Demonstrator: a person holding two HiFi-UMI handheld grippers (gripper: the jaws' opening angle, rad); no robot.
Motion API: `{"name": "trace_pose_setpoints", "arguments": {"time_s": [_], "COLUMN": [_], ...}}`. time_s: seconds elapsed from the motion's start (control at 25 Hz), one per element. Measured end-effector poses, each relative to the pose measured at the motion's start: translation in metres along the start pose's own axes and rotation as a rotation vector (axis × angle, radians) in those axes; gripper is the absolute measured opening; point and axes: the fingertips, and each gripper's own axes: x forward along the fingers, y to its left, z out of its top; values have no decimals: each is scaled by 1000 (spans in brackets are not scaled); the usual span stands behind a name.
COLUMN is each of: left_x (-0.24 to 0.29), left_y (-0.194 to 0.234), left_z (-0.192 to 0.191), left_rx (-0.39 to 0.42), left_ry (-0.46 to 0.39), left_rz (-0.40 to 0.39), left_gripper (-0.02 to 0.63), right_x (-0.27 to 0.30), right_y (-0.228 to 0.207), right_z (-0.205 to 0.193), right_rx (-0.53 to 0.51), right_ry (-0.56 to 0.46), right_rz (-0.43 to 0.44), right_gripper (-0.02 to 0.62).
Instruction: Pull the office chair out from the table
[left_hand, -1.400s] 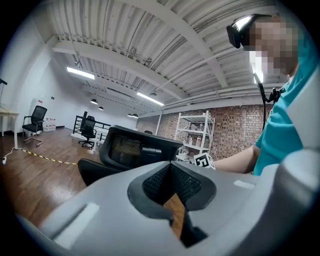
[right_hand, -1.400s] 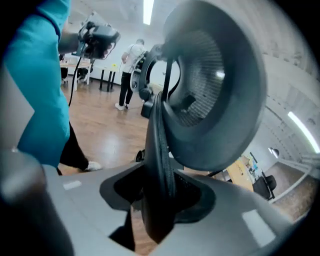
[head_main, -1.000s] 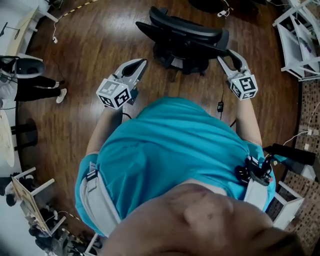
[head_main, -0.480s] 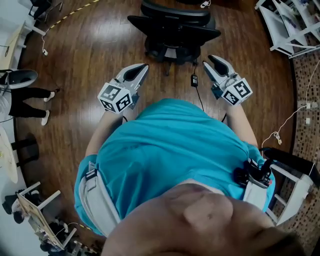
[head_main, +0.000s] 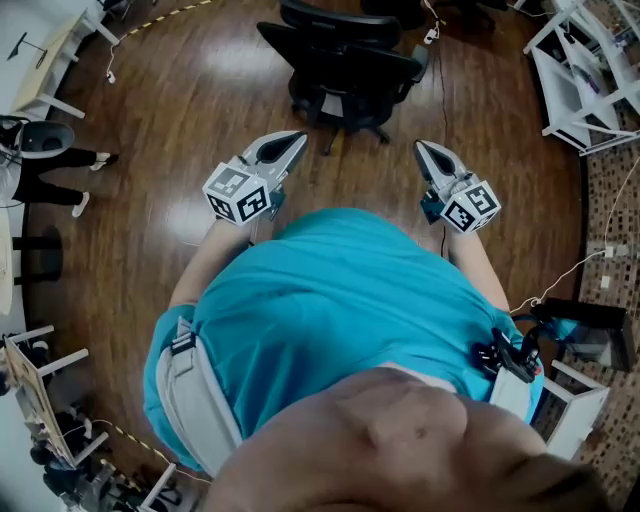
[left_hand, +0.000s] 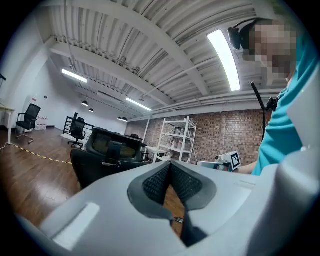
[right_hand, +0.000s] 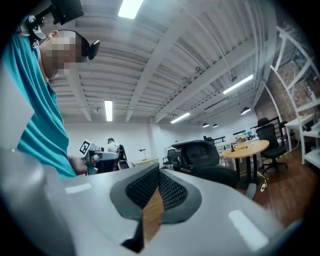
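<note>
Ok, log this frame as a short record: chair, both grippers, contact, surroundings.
chair: black office chair, upright on the wood floor, ahead of the person
left gripper: jaws together, nothing between them
right gripper: jaws together, nothing between them
contact: neither gripper touches the chair
surroundings: round table beyond the chair, seen in the right gripper view; white shelving to the right

Teal shirt; grey left tongs and right tongs bear marker cubes.
</note>
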Motion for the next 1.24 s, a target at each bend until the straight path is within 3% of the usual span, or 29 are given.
{"name": "trace_pose_setpoints", "arguments": {"time_s": [0.32,0.6,1.24], "left_x": [-44,-70,-26], "left_y": [2,1,23], "left_z": [-17,-6,8], "left_rx": [38,48,22], "left_ry": [-12,-22,-7], "left_rz": [5,2,29], "left_gripper": [0,0,0], "right_x": [-4,4,19], "right_y": [37,65,15], "right_z": [-14,-14,5], "right_rx": [-4,-11,-28], "right_ry": [-33,-22,17], "right_rz": [9,8,-4], "right_gripper": [2,2,2]}}
